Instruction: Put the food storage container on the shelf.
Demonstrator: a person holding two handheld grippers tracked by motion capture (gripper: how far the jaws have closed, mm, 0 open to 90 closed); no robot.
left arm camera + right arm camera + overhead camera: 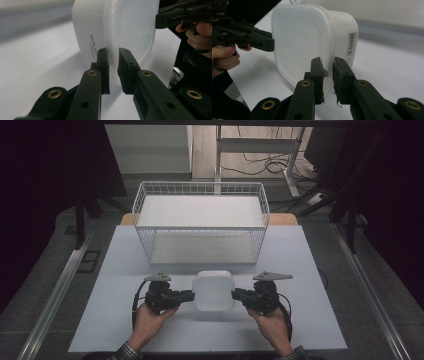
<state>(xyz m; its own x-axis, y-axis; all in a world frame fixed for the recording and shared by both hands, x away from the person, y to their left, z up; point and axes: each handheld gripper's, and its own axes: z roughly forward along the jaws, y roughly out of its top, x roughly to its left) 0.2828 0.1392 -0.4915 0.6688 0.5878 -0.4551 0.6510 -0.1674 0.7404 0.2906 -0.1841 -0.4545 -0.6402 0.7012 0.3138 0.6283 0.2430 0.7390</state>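
A lab or test room: a bare white surface (120, 320) on metal rails (55, 295), loose cables (265, 165) on the floor, dark screens around.

White wire basket (200, 190) at the far end of the pale table (300, 320).

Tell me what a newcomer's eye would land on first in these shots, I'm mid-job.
First, the white plastic container near the front middle of the table, pinched at its rim from both sides: the left gripper clamps its left edge and the right gripper its right edge. Next, the white wire basket standing just behind it, nothing inside.
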